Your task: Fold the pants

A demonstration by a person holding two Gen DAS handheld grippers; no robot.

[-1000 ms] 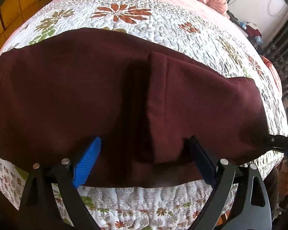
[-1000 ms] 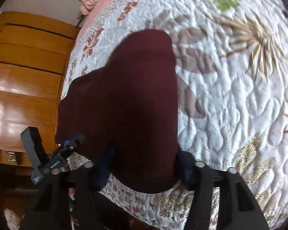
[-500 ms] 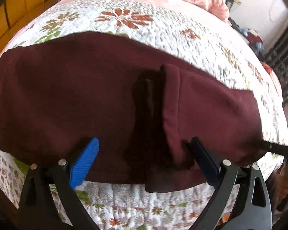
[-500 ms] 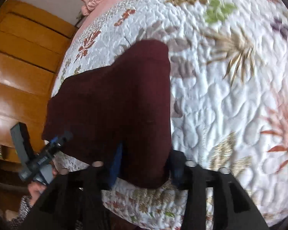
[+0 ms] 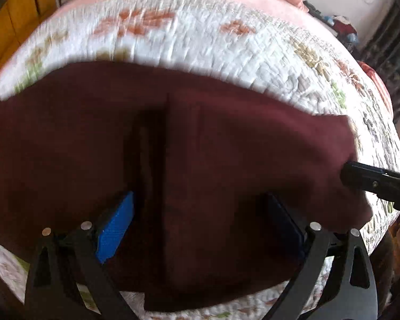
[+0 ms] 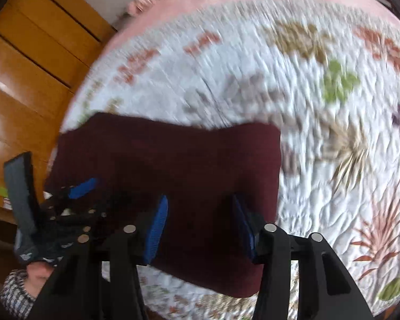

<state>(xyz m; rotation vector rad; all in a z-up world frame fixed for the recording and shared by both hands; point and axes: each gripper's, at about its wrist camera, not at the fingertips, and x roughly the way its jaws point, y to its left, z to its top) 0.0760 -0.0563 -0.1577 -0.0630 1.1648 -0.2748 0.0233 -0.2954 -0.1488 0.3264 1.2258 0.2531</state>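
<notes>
Both tools hang over the pants [image 5: 226, 160], which lie flat on the quilt [image 5: 200, 42] of the bed, near its front edge. Left tool [image 5: 200, 226] has its jaws spread wide, one blue pad on each side of a raised fold edge [image 5: 168, 144] that runs away from the camera; the pads do not press the cloth, so nothing is gripped. Right tool [image 6: 200, 224] has its jaws about half apart and they have just been closing a little, with the dark red cloth under and between the pads; they straddle it without pinching it, as far as the blur allows.

The pants stretch crosswise in front of the person, long axis running from one tool to the other. Seen from the right wrist, the left tool [image 6: 80, 189] sits over the far left end of the cloth and the right tool over the squared-off right end [image 6: 274, 160]. Each hand is thus nearest its own end. A further fold probably means bringing one end across to the other along that axis, so either hand must first clamp the near edge below it.
</notes>
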